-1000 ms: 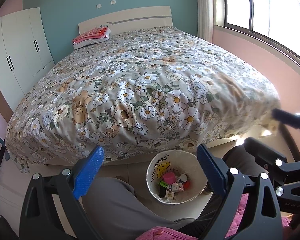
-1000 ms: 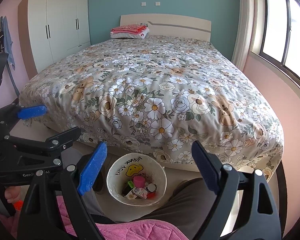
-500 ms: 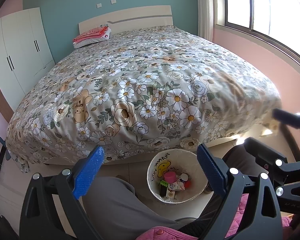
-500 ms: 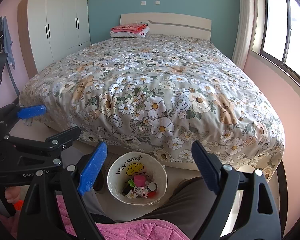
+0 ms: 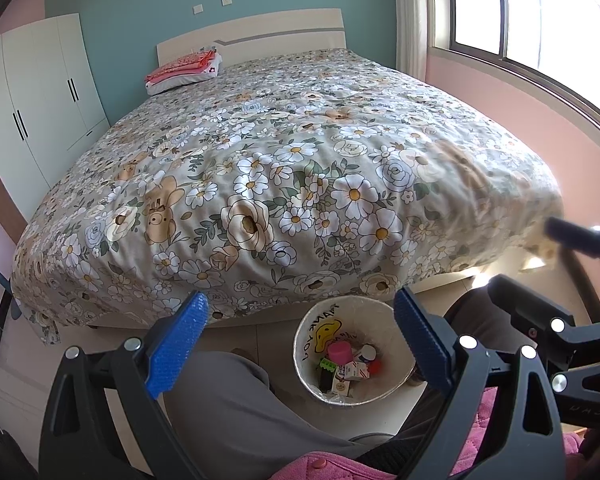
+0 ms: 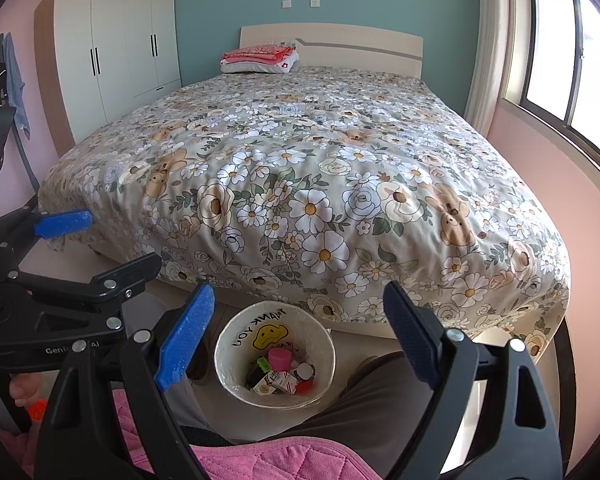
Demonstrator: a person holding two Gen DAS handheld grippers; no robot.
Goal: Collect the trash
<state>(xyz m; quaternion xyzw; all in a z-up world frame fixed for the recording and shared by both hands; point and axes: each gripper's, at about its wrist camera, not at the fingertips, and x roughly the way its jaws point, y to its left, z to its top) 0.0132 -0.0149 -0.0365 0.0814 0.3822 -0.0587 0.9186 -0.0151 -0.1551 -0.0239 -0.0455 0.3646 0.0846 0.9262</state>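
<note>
Both the left claw and the right claw are spread wide and hold nothing. The trash lies in the bin on the floor, by the foot edge of the bed. I judge nothing remains; keep both claws clear above.

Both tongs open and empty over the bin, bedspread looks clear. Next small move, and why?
Probably lift and sweep the views across the floor beside the bed for leftovers. The left tongs and right tongs stand open with nothing between them, the trash bin already holds small items, and no loose trash shows on the floral bedspread.
</note>
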